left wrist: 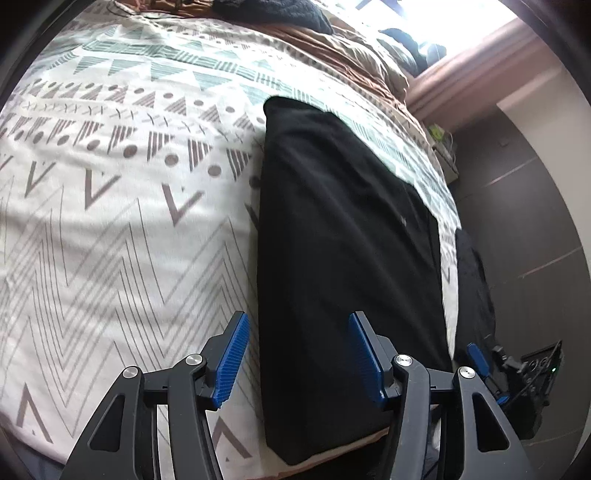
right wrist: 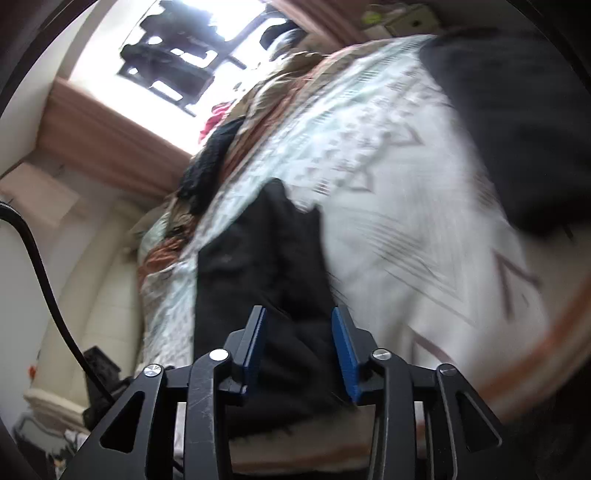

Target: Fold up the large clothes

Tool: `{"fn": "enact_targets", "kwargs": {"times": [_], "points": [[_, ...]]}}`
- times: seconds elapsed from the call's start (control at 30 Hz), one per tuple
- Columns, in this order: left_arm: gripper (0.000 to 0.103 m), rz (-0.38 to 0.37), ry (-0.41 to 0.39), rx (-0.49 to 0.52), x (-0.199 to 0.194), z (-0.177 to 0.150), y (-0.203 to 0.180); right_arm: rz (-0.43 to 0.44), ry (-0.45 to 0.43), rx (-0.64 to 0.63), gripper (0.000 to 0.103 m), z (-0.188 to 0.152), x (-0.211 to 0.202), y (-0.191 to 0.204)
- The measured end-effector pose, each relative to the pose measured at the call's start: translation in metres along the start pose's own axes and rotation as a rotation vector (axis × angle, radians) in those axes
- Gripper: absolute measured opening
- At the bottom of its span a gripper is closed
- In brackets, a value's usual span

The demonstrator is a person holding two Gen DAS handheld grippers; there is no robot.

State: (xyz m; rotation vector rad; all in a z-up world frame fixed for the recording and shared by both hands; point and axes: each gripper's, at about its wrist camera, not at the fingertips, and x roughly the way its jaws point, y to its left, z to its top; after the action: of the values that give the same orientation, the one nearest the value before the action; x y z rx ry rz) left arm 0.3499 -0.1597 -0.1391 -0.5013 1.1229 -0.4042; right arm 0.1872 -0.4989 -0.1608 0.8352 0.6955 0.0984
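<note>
One black garment point(left wrist: 343, 266), folded into a long slab, lies on the patterned bedspread point(left wrist: 110, 206) near the bed's right edge, its long axis running away from the left gripper point(left wrist: 299, 354) towards a brown quilt point(left wrist: 343, 44). Two grippers here. The left's jaws stand apart, nothing between the pads. The right gripper point(right wrist: 298, 350) hangs over dark cloth point(right wrist: 266, 258), jaws parted, pads off it. A black knitted item point(left wrist: 273, 11) sits beyond.
</note>
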Motion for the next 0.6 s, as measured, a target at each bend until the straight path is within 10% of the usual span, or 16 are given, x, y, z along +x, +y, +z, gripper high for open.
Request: {"fn": "enact_targets", "kwargs": {"times": [0.13, 0.6], "points": [[0.061, -0.007, -0.023, -0.012, -0.003, 0.015, -0.003, 0.031, 0.026, -0.058, 0.061, 0.031, 0.009, 0.024], [0.066, 0.036, -0.045, -0.034, 0.029, 0.075, -0.002, 0.155, 0.217, 0.005, 0.061, 0.099, 0.121, 0.044]]}}
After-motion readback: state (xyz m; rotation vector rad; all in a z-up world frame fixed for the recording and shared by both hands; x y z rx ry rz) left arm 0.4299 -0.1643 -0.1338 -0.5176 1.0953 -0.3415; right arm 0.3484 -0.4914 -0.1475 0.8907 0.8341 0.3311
